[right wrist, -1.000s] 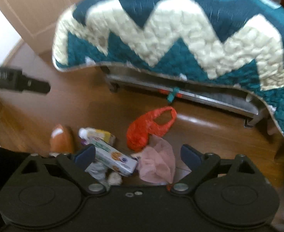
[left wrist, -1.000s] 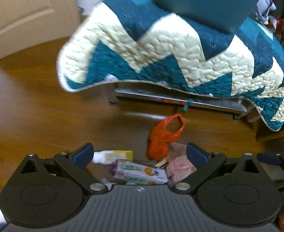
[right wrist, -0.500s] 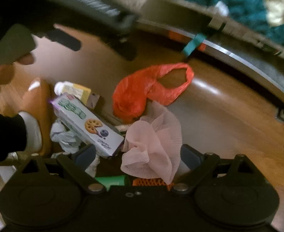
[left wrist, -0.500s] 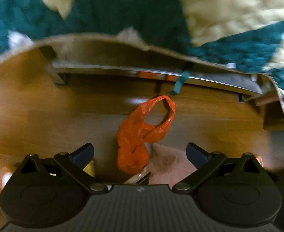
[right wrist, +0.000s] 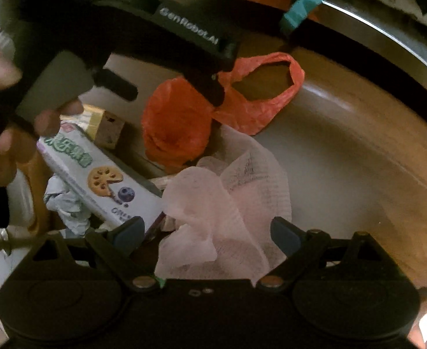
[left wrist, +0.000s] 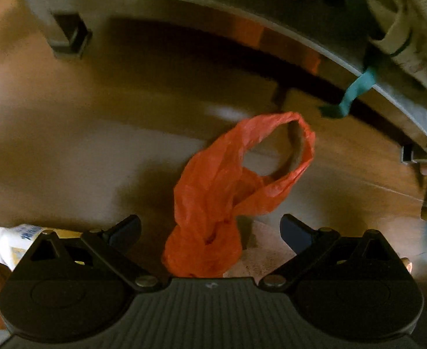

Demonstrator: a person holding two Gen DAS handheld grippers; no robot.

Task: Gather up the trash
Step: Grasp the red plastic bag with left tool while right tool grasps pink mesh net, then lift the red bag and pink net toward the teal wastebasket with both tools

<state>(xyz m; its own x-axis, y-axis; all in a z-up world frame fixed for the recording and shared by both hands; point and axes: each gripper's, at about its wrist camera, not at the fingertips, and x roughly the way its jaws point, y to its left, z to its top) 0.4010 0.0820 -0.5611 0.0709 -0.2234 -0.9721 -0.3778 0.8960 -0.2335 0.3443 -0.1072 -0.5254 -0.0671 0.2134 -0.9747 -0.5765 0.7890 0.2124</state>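
The bag (left wrist: 228, 192) is bright orange-red, plain, with no print. The foam net (right wrist: 228, 203) is pale pink with a fine ribbed mesh pattern. The box (right wrist: 97, 180) is white to lilac, with green lettering, a tan biscuit picture and a dark blue berry. Far left of it, a carton (right wrist: 105, 125) is yellow and brown. The crumpled paper (right wrist: 68, 206) is white-grey. The floor (left wrist: 68, 133) is brown wood. A strap (left wrist: 353, 93) is teal. Both grippers' bodies are black, their pads (right wrist: 129, 232) dark blue.
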